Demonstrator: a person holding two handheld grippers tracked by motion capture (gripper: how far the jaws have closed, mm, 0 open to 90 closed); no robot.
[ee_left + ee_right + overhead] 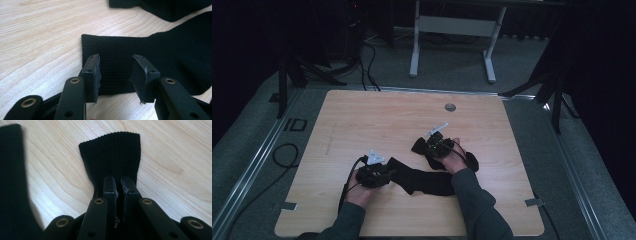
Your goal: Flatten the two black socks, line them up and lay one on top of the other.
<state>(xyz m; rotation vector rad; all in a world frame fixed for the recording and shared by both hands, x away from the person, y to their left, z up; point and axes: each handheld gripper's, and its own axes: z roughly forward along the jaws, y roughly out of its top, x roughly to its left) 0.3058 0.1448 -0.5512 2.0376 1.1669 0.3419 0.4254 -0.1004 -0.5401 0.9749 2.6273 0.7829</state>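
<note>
Two black socks lie on the wooden table (pixel 362 120). The nearer sock (pixel 427 182) stretches toward my left gripper (pixel 388 175). In the left gripper view that gripper (pixel 115 60) stands open, with a jaw on each side over the flat ribbed cuff of the nearer sock (pixel 155 50), not pinching it. The farther sock (pixel 418 145) is held by my right gripper (pixel 428 146). In the right gripper view that gripper (pixel 118 180) is shut on the farther sock's cuff (pixel 112 152), which bunches at the jaws and fans out beyond them.
A grey round grommet (pixel 450 107) sits in the table's far middle. Part of the farther sock (pixel 162 7) shows past the left gripper's jaws. Beyond the table stand a white desk frame (pixel 414 50), black stand legs (pixel 557 100) and floor cables (pixel 287 155).
</note>
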